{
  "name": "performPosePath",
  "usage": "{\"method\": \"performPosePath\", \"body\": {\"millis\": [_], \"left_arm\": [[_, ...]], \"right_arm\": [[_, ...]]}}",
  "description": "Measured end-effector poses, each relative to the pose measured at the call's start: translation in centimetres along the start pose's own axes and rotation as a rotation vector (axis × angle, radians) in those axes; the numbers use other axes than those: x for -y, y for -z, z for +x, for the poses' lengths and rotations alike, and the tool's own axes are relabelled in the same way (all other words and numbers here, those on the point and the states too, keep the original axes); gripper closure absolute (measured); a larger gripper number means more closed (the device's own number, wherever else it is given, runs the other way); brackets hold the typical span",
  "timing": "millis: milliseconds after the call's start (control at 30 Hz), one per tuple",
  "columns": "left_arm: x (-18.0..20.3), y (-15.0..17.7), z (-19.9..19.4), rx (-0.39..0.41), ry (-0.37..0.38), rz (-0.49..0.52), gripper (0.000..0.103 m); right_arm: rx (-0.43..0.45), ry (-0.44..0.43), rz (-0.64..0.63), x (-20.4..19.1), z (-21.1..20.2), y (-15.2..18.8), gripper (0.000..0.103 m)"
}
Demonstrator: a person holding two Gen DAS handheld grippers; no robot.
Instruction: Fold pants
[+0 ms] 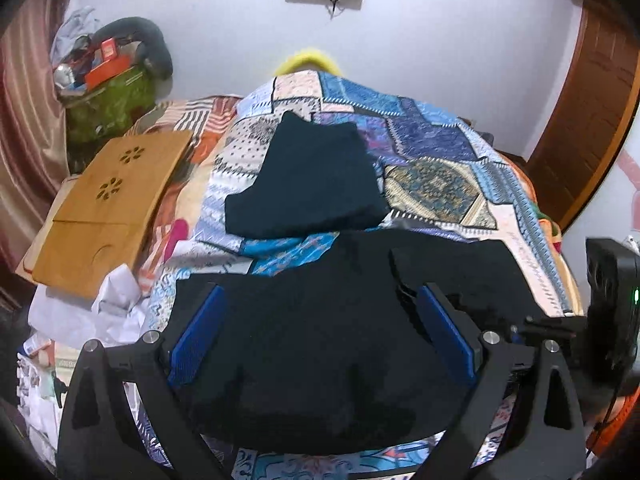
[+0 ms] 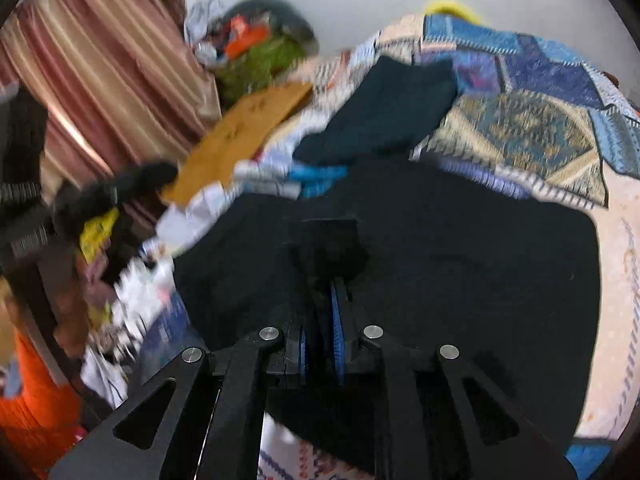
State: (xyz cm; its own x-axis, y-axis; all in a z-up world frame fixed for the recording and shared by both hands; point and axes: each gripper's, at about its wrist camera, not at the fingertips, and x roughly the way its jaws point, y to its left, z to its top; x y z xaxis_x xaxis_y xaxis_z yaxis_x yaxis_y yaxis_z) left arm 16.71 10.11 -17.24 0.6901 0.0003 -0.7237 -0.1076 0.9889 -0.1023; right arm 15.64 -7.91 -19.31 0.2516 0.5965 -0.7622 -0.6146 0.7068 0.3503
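Broadly, a bed under a patchwork quilt (image 1: 436, 148) fills both views, and the black pants (image 1: 320, 340) being folded lie across its near edge, directly below both grippers. Their long axis appears to run side to side across the quilt, though black cloth on black tooling makes the far edges hard to trace.

Farther up the quilt, apart from the pants, sits an already folded dark garment (image 1: 312, 184), with a bamboo lap tray (image 1: 108, 204) off to its left.

Over the pants, the left gripper (image 1: 320, 300) stands spread wide, its blue pads (image 1: 200, 332) to either side of the cloth and pressing on nothing; the fabric lies below and between them. The right gripper (image 2: 324, 276) is nearly closed, only a narrow slit showing between its pads, and a bunch of black fabric seems to rise at its tips; whether it is actually pinched there I cannot tell, given the blur.

Judging by this, the right hand is nearer a hold, and the next fold depends on the left closing on the layer beneath it.

By the wall, a green bag (image 1: 108, 108) is stuffed with clutter, an orange box among it.
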Motion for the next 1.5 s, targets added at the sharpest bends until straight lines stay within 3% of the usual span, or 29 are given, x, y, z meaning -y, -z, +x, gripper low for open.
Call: {"method": "performPosePath", "body": {"millis": [100, 167, 233, 367, 533, 700, 833, 900, 1167, 1400, 1500], "left_arm": [[0.2, 0.2, 0.7, -0.017, -0.001, 0.002, 0.006], [0.8, 0.0, 1.1, -0.024, 0.009, 0.012, 0.006], [1.6, -0.3, 1.3, -0.023, 0.017, 0.027, 0.006], [4.0, -1.0, 1.9, -0.023, 0.051, 0.082, 0.006], [7.5, -1.8, 4.3, -0.081, 0.083, 0.154, 0.006], [11.3, -1.6, 8.5, -0.193, 0.12, 0.224, 0.006], [13.9, -0.2, 11.7, -0.268, 0.071, 0.335, 0.006], [14.3, 0.7, 12.5, -0.285, 0.048, 0.375, 0.005], [12.0, 2.0, 11.3, -0.256, 0.073, 0.357, 0.005], [8.5, 3.4, 8.7, -0.22, 0.025, 0.309, 0.005], [6.4, 3.8, 7.3, -0.221, 0.043, 0.261, 0.005]], "right_arm": [[-0.039, -0.021, -0.026, -0.3, -0.4, 0.5, 0.078], [-0.065, -0.046, -0.039, -0.5, -1.2, 0.5, 0.058], [-0.058, -0.036, -0.053, -0.5, -2.4, 0.6, 0.054], [0.027, 0.002, -0.072, 0.8, -5.3, -0.1, 0.054], [0.084, 0.18, -0.069, 4.6, -7.0, -1.5, 0.053], [0.03, 0.274, -0.015, 9.0, -4.8, -1.2, 0.053], [-0.038, 0.283, 0.022, 11.1, -3.1, 0.8, 0.053], [-0.016, 0.273, 0.025, 11.5, -3.2, 1.8, 0.053], [0.013, 0.249, 0.093, 12.4, -5.2, 4.4, 0.051], [0.013, 0.304, 0.075, 11.1, -6.9, 6.0, 0.051], [0.005, 0.327, 0.047, 10.6, -7.5, 5.9, 0.049]]}}
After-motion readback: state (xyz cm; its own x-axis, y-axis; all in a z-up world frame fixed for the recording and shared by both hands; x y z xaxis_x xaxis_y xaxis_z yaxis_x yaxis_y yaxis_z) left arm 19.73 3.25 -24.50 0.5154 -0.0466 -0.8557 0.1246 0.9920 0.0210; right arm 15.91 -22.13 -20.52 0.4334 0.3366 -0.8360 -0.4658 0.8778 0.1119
